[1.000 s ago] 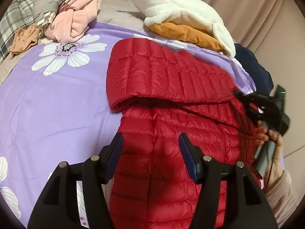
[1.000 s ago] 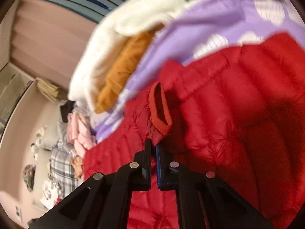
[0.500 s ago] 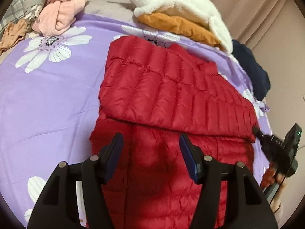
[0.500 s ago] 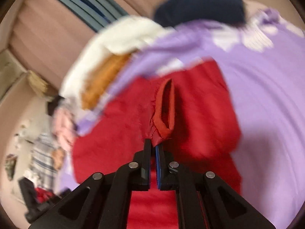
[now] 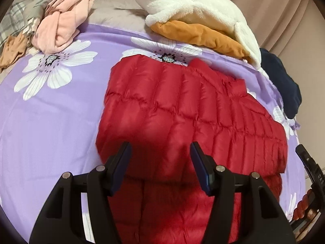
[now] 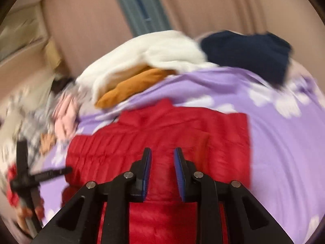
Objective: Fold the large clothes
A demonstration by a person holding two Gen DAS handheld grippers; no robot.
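Left wrist: bare sheet (image 5: pixel 50 122) beside jacket (image 5: pixel 182 111)

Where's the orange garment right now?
In the left wrist view, the orange garment lies upper right on the bed, under the white fleece, beyond the red jacket.

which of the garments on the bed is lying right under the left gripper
The red puffer jacket, spread on the purple floral sheet. The white fleece, orange, pink and navy garments lie along the far edges.

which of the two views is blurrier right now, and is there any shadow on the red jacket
Right wrist view: heavily motion-smeared, the red jacket and white fleece soft-edged, only the right tool sharp. Left wrist view: crisp, with fisheye bending at the rim, and a dark shadow on the jacket by the left tool.
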